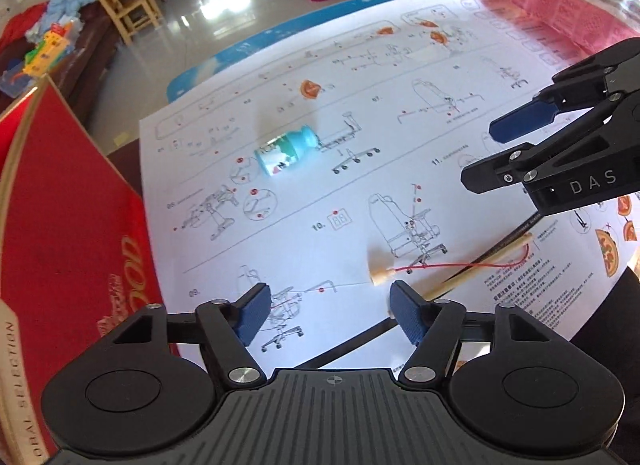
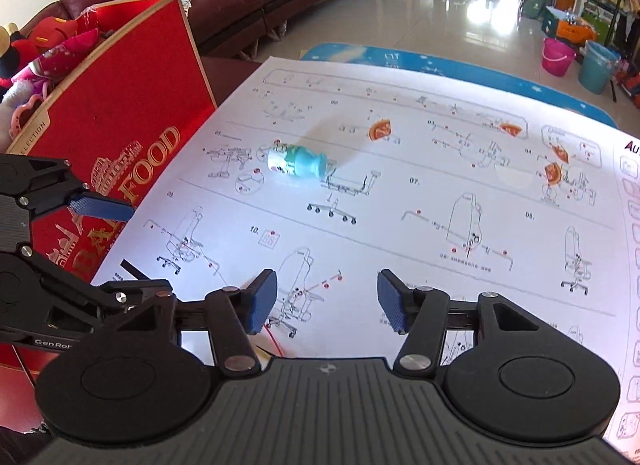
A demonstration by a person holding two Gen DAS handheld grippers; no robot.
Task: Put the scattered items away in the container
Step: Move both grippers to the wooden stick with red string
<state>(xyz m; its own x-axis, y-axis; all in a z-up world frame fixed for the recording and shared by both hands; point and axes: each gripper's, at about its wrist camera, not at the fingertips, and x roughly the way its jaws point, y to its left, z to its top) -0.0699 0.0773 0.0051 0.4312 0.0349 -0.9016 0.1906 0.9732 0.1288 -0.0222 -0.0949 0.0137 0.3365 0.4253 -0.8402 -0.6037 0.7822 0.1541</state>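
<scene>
White instruction sheet (image 1: pixel 360 193) centre-frame bore a small turquoise plastic bottle (image 1: pixel 285 153), probably light and roll-prone; grasp its body. Left gripper (image 1: pixel 324 315) and right gripper (image 2: pixel 326 301) stood spread, empty.

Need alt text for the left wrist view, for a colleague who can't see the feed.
The left gripper hangs open above a white printed instruction sheet, with a small wooden stick trailing red string just past its fingertips. A small turquoise bottle lies on its side farther off; a red cardboard box stands left, and the right gripper enters from the right.
</scene>
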